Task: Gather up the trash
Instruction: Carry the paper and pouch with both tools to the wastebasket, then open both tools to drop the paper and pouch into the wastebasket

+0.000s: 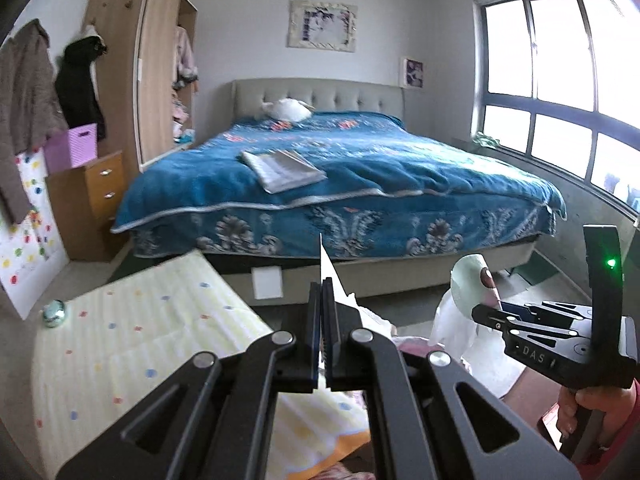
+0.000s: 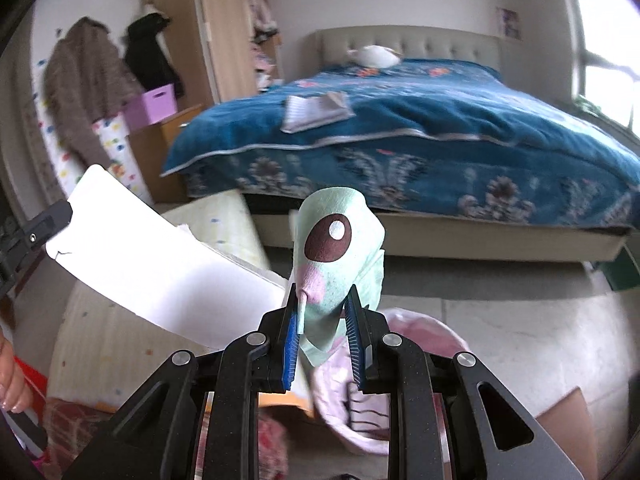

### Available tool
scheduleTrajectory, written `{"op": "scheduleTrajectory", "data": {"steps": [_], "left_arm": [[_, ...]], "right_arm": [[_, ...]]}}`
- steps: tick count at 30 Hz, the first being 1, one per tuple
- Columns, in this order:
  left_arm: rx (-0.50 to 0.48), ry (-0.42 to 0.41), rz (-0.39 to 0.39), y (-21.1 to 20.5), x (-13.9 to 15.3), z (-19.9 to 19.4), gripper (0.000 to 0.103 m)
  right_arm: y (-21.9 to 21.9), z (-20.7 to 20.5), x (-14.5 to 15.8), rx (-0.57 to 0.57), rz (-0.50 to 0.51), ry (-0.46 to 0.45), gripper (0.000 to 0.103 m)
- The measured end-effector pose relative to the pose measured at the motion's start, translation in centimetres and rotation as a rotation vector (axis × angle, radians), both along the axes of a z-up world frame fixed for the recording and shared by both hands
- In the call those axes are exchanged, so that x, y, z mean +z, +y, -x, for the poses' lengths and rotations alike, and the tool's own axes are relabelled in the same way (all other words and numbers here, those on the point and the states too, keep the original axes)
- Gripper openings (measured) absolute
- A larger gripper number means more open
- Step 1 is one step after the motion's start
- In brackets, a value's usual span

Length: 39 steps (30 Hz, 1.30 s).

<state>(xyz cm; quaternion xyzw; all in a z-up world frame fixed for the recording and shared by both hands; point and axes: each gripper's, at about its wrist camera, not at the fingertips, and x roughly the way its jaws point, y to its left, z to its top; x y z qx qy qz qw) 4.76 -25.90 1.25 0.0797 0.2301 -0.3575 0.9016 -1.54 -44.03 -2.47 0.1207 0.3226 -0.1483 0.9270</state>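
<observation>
My left gripper (image 1: 323,292) is shut on a white sheet of paper (image 1: 332,276), seen edge-on here and as a broad white sheet (image 2: 160,264) in the right wrist view. My right gripper (image 2: 323,300) holds a crumpled mint-green paper napkin (image 2: 340,248) with a brown eye print and pink spot between its blue pads (image 2: 291,340). The same napkin (image 1: 470,284) and the right gripper (image 1: 486,316) show at the right of the left wrist view. Both are held up in the air in front of the bed.
A bed with a blue cover (image 1: 340,168) stands ahead with a folded paper (image 1: 284,170) on it. A yellow dotted mat (image 1: 132,344) lies lower left. A wooden wardrobe (image 1: 156,68), a drawer unit (image 1: 96,196), a purple box (image 1: 74,146) stand left. Pink cloth (image 2: 424,336) lies below.
</observation>
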Motion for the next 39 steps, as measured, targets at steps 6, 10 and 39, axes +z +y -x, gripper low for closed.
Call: {"op": "scheduleTrajectory", "data": {"steps": [6, 10, 39], "left_arm": [[-0.043, 0.044, -0.033, -4.1, -3.0, 0.2, 0.000], [-0.064, 0.063, -0.064, -6.1, -4.5, 0.1, 0.000], [0.044, 0.108, -0.127, -3.2, -5.3, -0.5, 0.087]], "right_arm": [[-3.7, 1.4, -2.4, -0.063, -0.033, 0.052, 0.022], [-5.8, 1.9, -4.2, -0.084, -0.055, 0.087, 0.022], [-5.7, 1.7, -6.0, -0.103, -0.121, 0.109, 0.088]]}}
